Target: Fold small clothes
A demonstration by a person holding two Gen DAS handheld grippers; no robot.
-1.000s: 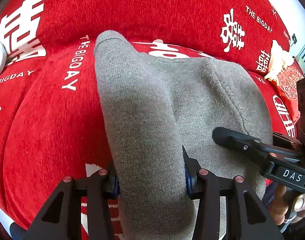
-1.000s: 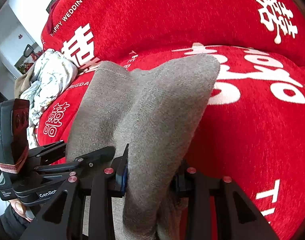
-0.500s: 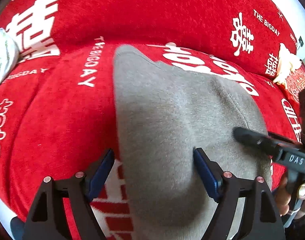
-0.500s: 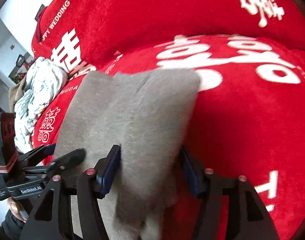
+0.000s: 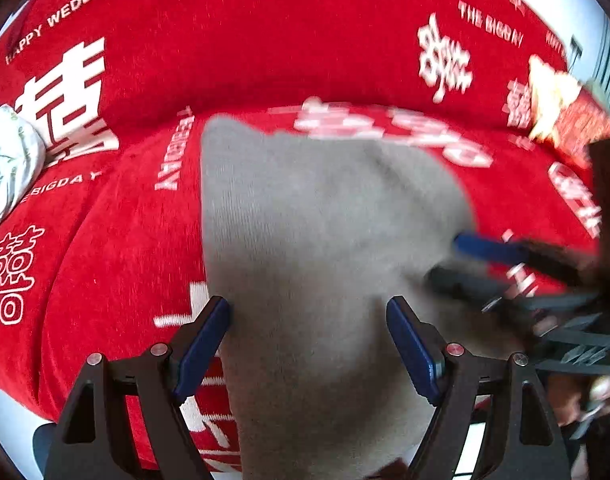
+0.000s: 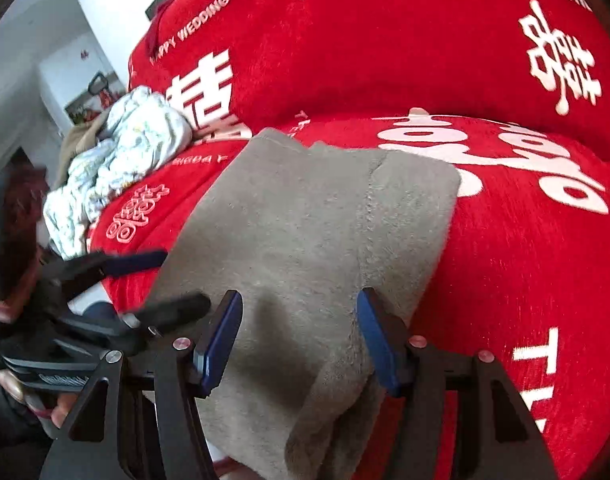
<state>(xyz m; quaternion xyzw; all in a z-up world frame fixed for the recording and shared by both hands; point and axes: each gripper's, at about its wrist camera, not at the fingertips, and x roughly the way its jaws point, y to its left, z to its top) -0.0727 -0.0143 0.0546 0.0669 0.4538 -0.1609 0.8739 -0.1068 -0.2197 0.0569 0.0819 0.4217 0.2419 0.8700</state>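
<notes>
Red sofa cover [image 5: 265,60] with white printed characters and English lettering ("HAPPY WEDDING", "THE BIGDAY") fills both views, seat and backrest, spreading beyond and on both sides of each pair of jaws. Grey knit garment [image 6: 313,232] lies flat on the seat, folded into a rough rectangle, a stitched seam running down it (clear in the right wrist view, left wrist view is motion-blurred); its near end runs between and under both sets of jaws, its far edge ends short of the backrest. Crumpled pale floral cloth [image 6: 117,160] sits on the seat far off to the left of the right jaws, well apart from the grey garment, and shows at the far left edge in the left view too. Left gripper [image 5: 309,344]: jaws wide, blue pads standing off either side of the garment's near end, not pressing it. Right gripper [image 6: 299,340]: jaws apart at a middling width, fabric lying between the pads, no squeeze visible. Each gripper also shows in the other's view, at the garment's side edge, blurred. A person's hand [image 6: 29,396] holds the left gripper's handle, only fingertips visible.
</notes>
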